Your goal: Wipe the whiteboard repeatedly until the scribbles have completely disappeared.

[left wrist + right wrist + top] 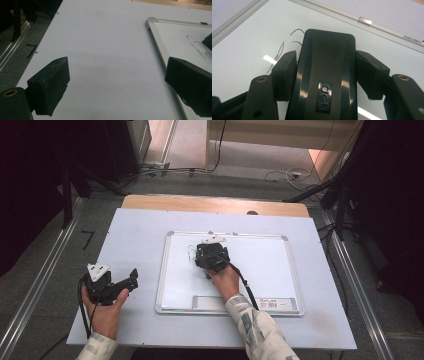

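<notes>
Right tongs [325, 75]: clenched by me on the black eraser [327, 72], one pad on each long side.
Eraser: rests on the whiteboard [242, 40], beside thin pen strokes [277, 53]; I judge it light, rigid, glossy-topped, best gripped across its flanks as now.
Left tongs [117, 82]: released, nothing between the jaws, over the white mat [105, 37] beside the board's frame.
Hidden: the eraser's felt underside and any strokes beneath it; its near end is cut off.
</notes>
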`<control>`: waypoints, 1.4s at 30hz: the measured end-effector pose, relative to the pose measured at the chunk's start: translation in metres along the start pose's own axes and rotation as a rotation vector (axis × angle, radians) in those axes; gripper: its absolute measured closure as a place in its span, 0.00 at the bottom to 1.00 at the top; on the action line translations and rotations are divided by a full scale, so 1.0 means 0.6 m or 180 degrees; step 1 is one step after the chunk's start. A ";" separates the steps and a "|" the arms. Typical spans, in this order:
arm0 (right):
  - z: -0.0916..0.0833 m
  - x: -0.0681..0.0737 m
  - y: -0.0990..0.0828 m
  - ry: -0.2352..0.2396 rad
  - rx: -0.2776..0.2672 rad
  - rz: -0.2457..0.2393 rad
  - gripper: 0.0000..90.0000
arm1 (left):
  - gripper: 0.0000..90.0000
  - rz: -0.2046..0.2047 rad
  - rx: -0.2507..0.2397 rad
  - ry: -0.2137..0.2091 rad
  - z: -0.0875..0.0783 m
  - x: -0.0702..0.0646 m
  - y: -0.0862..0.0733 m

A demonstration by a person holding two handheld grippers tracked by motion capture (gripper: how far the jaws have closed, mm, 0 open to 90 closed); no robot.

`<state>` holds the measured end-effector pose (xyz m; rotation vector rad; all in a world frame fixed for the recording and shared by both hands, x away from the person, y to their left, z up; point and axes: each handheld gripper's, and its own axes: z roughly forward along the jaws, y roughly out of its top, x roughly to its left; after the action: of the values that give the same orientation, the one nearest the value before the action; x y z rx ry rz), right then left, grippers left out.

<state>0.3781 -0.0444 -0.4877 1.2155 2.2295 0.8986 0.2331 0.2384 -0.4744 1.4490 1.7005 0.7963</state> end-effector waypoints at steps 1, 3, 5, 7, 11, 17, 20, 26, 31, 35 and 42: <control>-0.002 0.000 -0.002 -0.0002 0.0001 -0.0011 0.39 | 0.07 0.0006 0.0003 0.0002 0.000 0.000 0.000; -0.006 0.005 -0.006 0.0000 0.0001 -0.0042 0.39 | 0.07 0.0019 0.0007 -0.0007 0.001 -0.001 0.001; -0.009 0.014 -0.008 0.0017 0.0012 -0.0086 0.39 | 0.07 0.0022 0.0005 -0.0005 0.002 -0.003 0.001; -0.013 0.027 -0.010 0.0046 0.0007 -0.0140 0.39 | 0.07 0.0030 0.0009 -0.0014 0.002 -0.005 0.001; -0.016 0.053 -0.012 0.0128 -0.0005 -0.0198 0.39 | 0.07 0.0042 -0.0002 -0.0030 0.003 -0.008 0.001; -0.016 0.085 -0.011 0.0232 -0.0018 -0.0300 0.39 | 0.07 0.0038 0.0007 -0.0026 0.003 -0.006 0.002; -0.015 0.087 -0.010 0.0254 -0.0025 -0.0306 0.39 | 0.07 0.0031 0.0007 -0.0027 0.003 -0.006 0.002; -0.013 0.070 -0.008 0.0268 -0.0006 -0.0254 0.38 | 0.07 0.0028 0.0007 -0.0034 0.002 -0.004 0.001; -0.009 0.046 -0.008 0.0281 0.0041 -0.0121 0.33 | 0.07 0.0029 0.0004 -0.0023 0.002 -0.004 0.001; -0.008 0.028 -0.008 0.0246 0.0061 -0.0052 0.32 | 0.07 0.0032 0.0008 -0.0021 0.002 -0.003 0.001; -0.013 0.022 -0.011 0.0211 0.0039 -0.0054 0.40 | 0.07 0.0036 0.0009 -0.0026 0.002 -0.005 0.000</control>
<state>0.3627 -0.0380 -0.4881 1.1866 2.2970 0.9327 0.2345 0.2354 -0.4744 1.4631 1.6894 0.7934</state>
